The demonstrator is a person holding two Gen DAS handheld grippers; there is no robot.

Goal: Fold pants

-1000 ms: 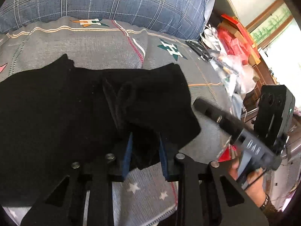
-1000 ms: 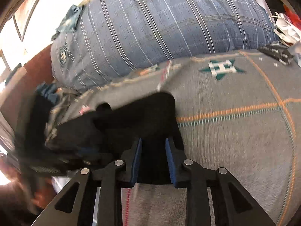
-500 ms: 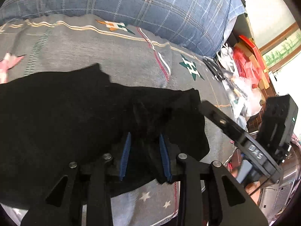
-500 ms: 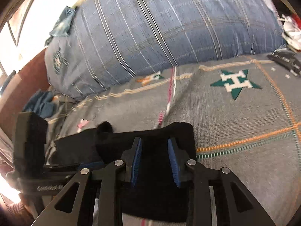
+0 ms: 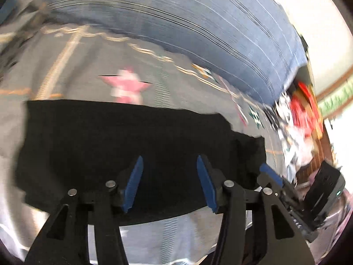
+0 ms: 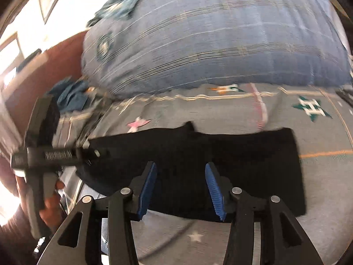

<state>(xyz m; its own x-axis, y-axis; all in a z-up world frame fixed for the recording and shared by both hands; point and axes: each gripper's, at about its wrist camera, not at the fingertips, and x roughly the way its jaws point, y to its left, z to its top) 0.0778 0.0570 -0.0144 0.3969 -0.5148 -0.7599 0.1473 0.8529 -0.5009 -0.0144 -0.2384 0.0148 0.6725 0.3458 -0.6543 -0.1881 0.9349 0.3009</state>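
Pants (image 5: 141,145): laid flat as a black folded strip across the grey bedspread (image 5: 92,66), in front of the blue pillow (image 6: 220,39).
Left gripper (image 5: 169,183): jaws spread wide over the pants' near edge, nothing held.
Right gripper (image 6: 181,190): jaws likewise spread wide, nothing gripped; pants seen between the blue pads (image 6: 147,190).

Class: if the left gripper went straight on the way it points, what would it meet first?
Most likely the black pants, lying flat just ahead of the open left gripper; depth is blurred, so the bedspread beyond would come after.
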